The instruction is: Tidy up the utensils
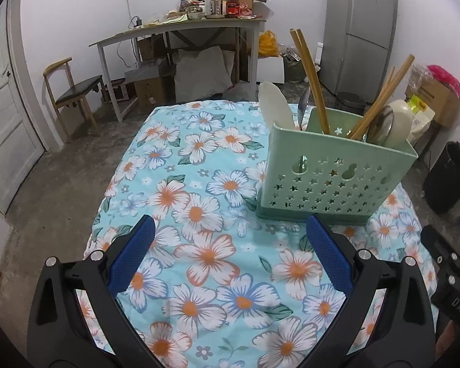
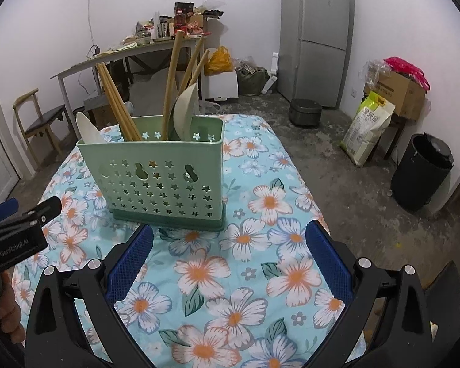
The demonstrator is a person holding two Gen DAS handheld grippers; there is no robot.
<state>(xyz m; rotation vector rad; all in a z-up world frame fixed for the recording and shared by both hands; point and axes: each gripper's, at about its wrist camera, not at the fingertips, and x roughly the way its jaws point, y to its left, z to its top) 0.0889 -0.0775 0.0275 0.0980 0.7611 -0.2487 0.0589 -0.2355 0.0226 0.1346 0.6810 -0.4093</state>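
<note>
Now we hold both the left gripper (image 1: pixel 230 236) and the right gripper (image 2: pixel 229 239) wide apart and empty; the green utensil holder (image 2: pixel 165 181), filled with chopsticks (image 2: pixel 119 113) and spoons (image 2: pixel 184 110), stands just ahead of them on the floral tablecloth (image 2: pixel 260 276).

A table (image 2: pixel 291 165) carries everything, covered to its edges by a light blue cloth (image 2: pixel 254 276) printed with large white and orange flowers and green leaves. The cloth hangs over the far and side edges, so the tabletop itself cannot be seen. Standing upright on the cloth is a pale green utensil holder (image 2: pixel 165 181), its wall pierced with star holes, resting on a darker green base tray (image 2: pixel 168 219). It appears to sit toward the far half of the table.
</note>
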